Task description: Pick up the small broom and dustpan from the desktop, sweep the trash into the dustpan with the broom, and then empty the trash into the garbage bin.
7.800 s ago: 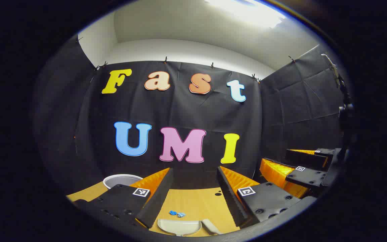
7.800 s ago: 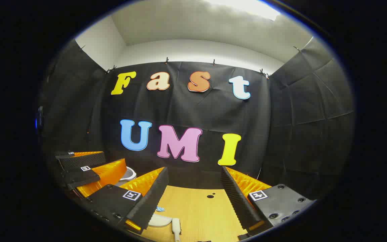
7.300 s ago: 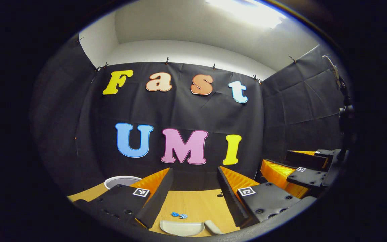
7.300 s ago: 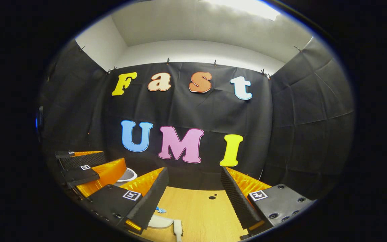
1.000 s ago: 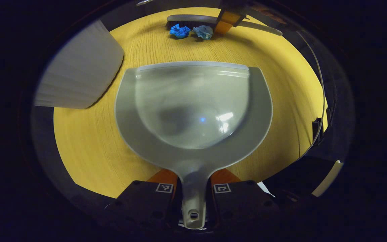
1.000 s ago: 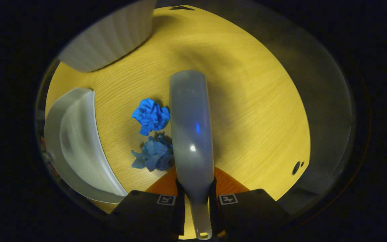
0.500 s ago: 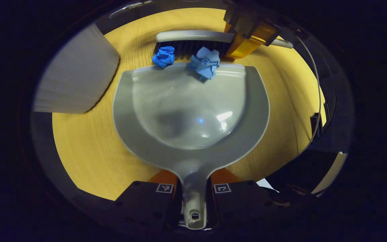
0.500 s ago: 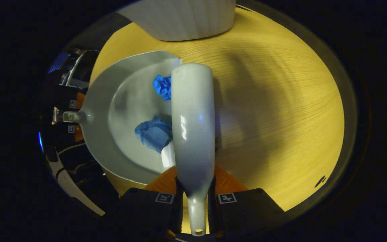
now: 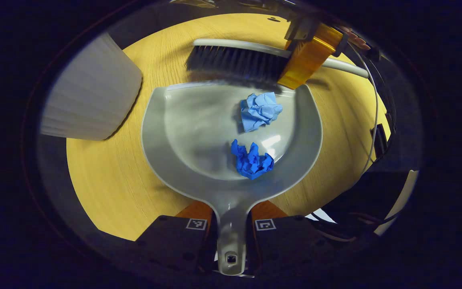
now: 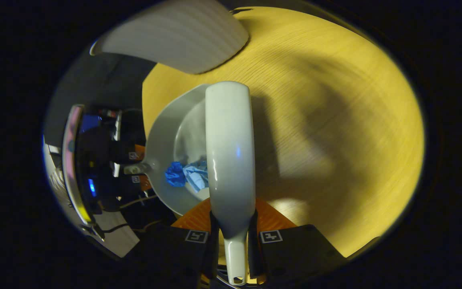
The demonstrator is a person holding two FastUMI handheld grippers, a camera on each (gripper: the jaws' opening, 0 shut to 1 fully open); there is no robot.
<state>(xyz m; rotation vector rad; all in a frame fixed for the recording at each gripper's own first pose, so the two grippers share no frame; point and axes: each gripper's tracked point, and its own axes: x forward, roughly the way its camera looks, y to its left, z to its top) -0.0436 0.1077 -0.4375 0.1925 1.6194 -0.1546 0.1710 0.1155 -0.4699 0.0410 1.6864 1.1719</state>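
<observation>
Both paper wads now lie in the dustpan, mid-frame above the left hand-held gripper clenching its handle; the right hand-held gripper grasps the broom.

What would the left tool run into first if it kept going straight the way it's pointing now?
The left tool is shut on the grey plastic dustpan's handle and points along the pan. Ahead, past the two crumpled blue paper scraps, the pan's front lip would likely meet the dark bristles of the small broom; depth is unclear.
</observation>
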